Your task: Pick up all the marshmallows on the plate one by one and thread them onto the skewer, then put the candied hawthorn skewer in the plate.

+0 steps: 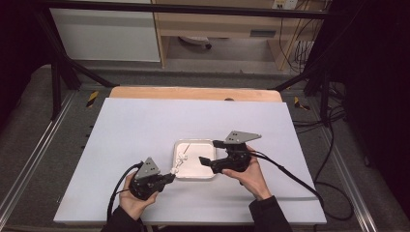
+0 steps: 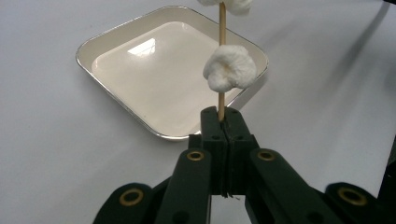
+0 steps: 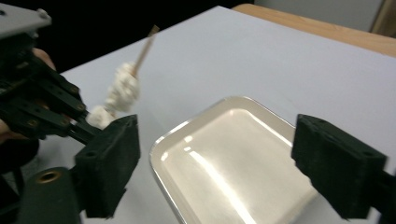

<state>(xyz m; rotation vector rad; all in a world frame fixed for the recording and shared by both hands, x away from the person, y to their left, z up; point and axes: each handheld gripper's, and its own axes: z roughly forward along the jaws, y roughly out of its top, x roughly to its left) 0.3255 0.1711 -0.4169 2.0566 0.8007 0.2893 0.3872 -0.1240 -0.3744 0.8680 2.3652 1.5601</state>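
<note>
1. A thin wooden skewer (image 2: 222, 56) carries white fluffy lumps (image 2: 230, 68), perhaps marshmallows or cotton, threaded along it. It juts out over the near left corner of a shallow white square tray (image 1: 211, 145), which serves as the landmark here.
2. The skewer's lower end is clamped in the left gripper (image 2: 226, 122), just off the tray's near left corner. The jaws are pressed fully together on the stick. Holding the bare end likely keeps the lumps free and steady above the tray, so anything pulled off would land inside.
3. The tray itself is bare inside, with a silvery rim, and sits near the middle of a white tabletop (image 1: 130, 125).
4. The right gripper (image 1: 211, 151) hovers over the tray's right edge, its jaws spread wide with nothing between them; the empty tray floor shows through the gap. It faces the skewer, apparently placed ready to work on the lumps.
5. A person's hands hold both grippers from the near side of the tray, and dark cables trail back from each.
</note>
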